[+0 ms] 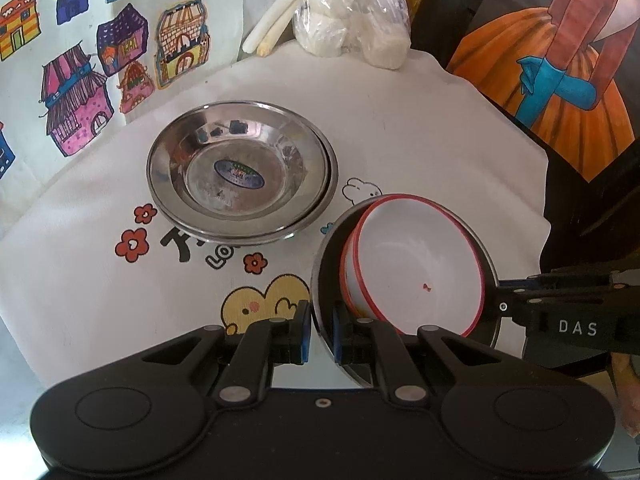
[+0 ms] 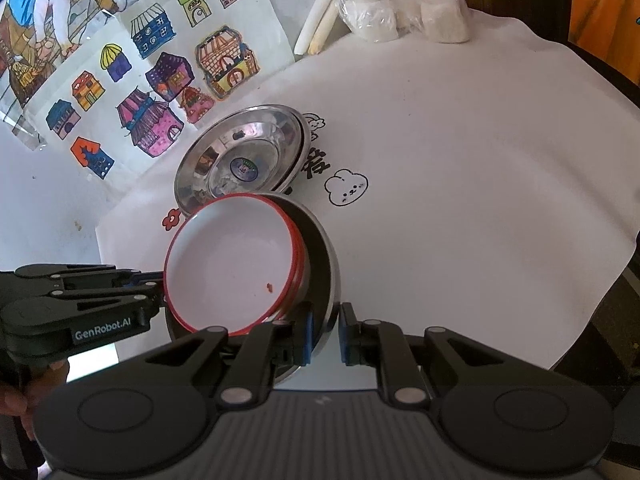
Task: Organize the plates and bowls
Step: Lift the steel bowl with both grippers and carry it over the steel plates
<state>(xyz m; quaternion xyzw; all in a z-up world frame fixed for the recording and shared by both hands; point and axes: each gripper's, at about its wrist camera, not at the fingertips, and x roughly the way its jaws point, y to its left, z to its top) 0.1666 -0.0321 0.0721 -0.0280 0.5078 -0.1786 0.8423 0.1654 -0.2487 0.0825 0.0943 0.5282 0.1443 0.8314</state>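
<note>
The left claw is clenched on the near rim of a steel bowl that holds nested white bowls with red rims, tilted inside it. The right claw grips the same steel bowl's rim on the opposite side, one finger in and one out. Just beyond, two stacked steel plates rest on the white cartoon-print cloth covering the counter. A plastic bag of white lumps sits at the far edge
</note>
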